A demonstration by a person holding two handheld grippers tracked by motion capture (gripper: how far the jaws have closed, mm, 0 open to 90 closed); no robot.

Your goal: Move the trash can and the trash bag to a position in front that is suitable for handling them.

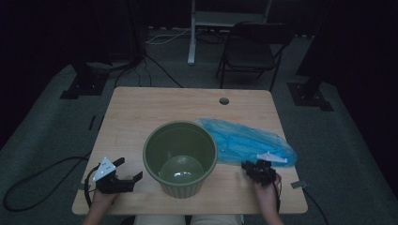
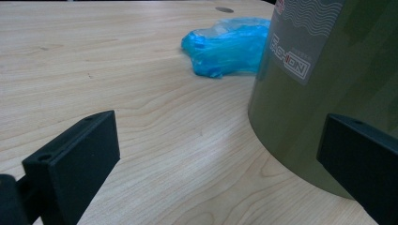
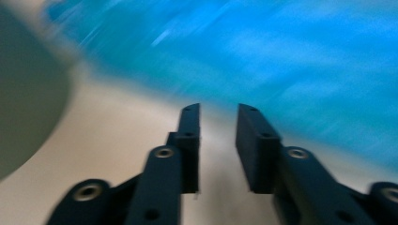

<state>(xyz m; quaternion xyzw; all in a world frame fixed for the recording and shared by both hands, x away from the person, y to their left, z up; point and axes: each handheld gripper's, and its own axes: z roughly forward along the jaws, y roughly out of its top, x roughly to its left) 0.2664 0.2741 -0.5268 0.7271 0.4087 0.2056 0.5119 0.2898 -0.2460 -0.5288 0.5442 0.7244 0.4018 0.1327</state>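
The blue plastic bag lies crumpled on the wooden counter, to the right of and partly behind the green bucket, which stands upright near the counter's front edge. The right gripper sits just at the bag's near edge; its jaws are parted by a narrow gap with nothing between them, and in the right gripper view the bag spreads across the counter just ahead of the tips. That view is smeared by motion, so whether the tips brush the plastic is hard to say; they appear just short of it.

The left gripper rests at the front left of the counter with its jaws spread wide and holding nothing. In the left gripper view the bucket's curved wall stands close by the right-hand jaw, partly within the gap, apparently untouched.

A grey label on the bucket carries wavy lines and lettering that seems to read "FASHION".
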